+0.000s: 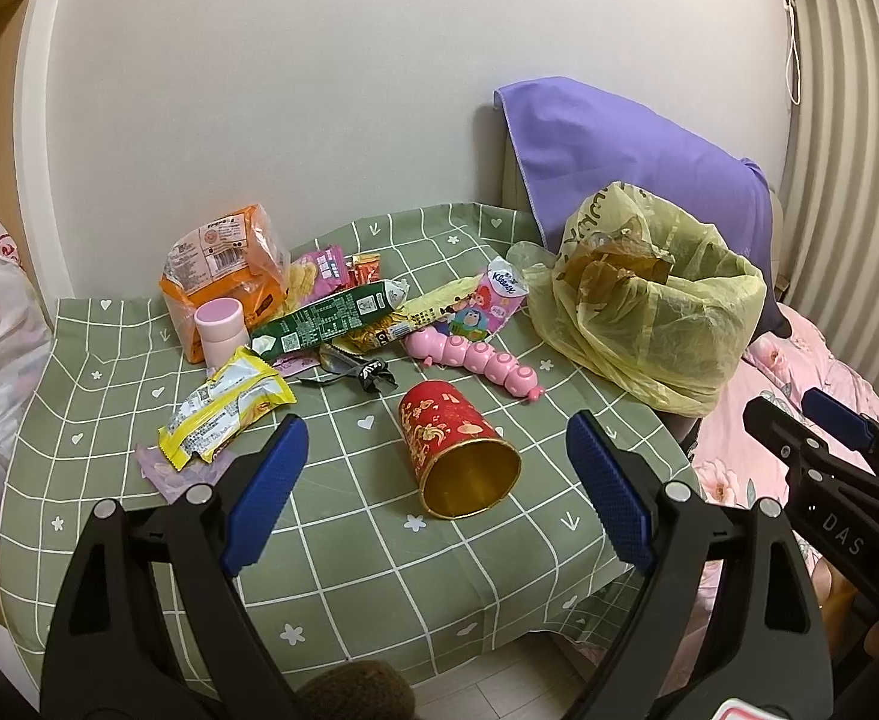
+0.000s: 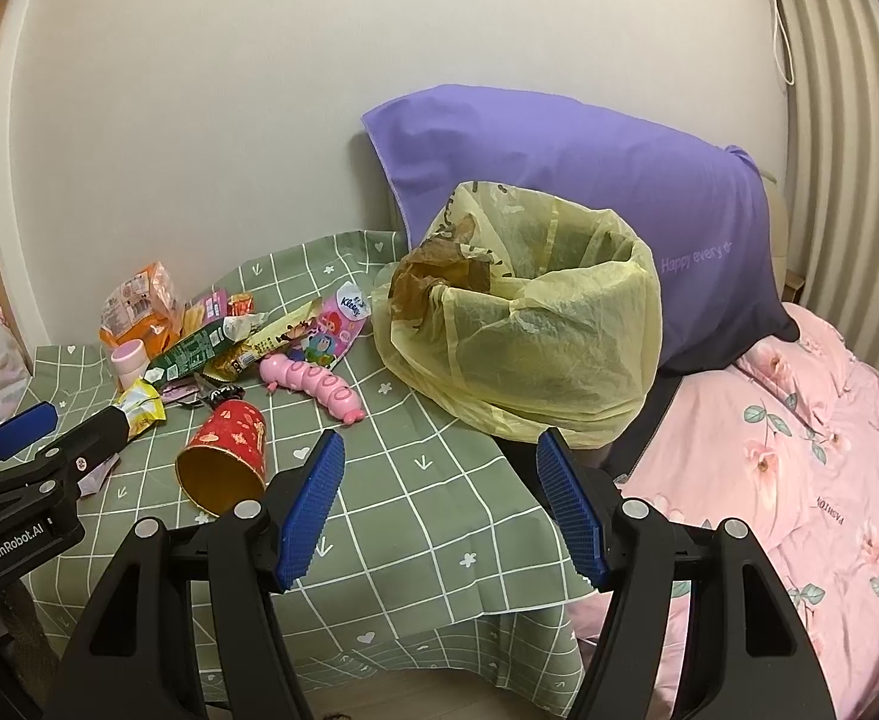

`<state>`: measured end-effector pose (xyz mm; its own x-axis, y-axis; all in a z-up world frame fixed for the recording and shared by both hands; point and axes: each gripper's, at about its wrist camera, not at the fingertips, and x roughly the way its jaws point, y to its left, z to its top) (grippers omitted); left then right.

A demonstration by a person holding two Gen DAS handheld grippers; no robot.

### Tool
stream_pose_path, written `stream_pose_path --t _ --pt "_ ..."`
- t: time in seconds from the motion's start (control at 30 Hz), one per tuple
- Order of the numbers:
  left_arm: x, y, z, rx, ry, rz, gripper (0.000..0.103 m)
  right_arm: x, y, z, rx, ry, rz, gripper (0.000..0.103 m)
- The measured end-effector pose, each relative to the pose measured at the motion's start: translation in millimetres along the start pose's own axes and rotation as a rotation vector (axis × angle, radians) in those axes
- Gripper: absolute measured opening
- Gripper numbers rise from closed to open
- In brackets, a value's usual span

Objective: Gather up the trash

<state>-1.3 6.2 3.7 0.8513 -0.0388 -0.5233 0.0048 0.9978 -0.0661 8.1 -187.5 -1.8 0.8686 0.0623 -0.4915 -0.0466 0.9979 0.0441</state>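
Trash pile on the green checked tabletop [image 1: 379, 540], yellow bag [image 2: 529, 348] waiting at the right edge

Bag's open with crumpled brown paper inside; red-and-gold cup [image 1: 457, 450] lies tipped and empty on clear cloth up front; Kleenex pack [image 1: 496, 300] sits among the wrappers. Left gripper [image 1: 439, 492] and right gripper [image 2: 439, 504] both spread wide, holding nothing.

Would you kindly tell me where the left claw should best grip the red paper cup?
Probably on the rim of the red cup. It lies tipped over with its gold mouth facing the left claw, so come straight in, one finger inside, one outside the wall.
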Motion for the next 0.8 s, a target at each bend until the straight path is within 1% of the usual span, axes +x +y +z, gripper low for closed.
stream_pose_path --t 0.5,0.7,0.8 --pt "1.9 3.6 0.2 -0.002 0.002 0.001 0.084 7.6 4.9 1.1 -0.001 0.013 0.009 0.063" --pt "8.8 11.9 0.9 -0.005 0.010 0.001 0.084 13.4 5.3 3.7 0.007 0.023 0.011 0.063" --pt "14.3 19.6 0.3 -0.001 0.001 0.022 0.084 21.5 5.3 5.3 0.014 0.040 0.014 0.063"
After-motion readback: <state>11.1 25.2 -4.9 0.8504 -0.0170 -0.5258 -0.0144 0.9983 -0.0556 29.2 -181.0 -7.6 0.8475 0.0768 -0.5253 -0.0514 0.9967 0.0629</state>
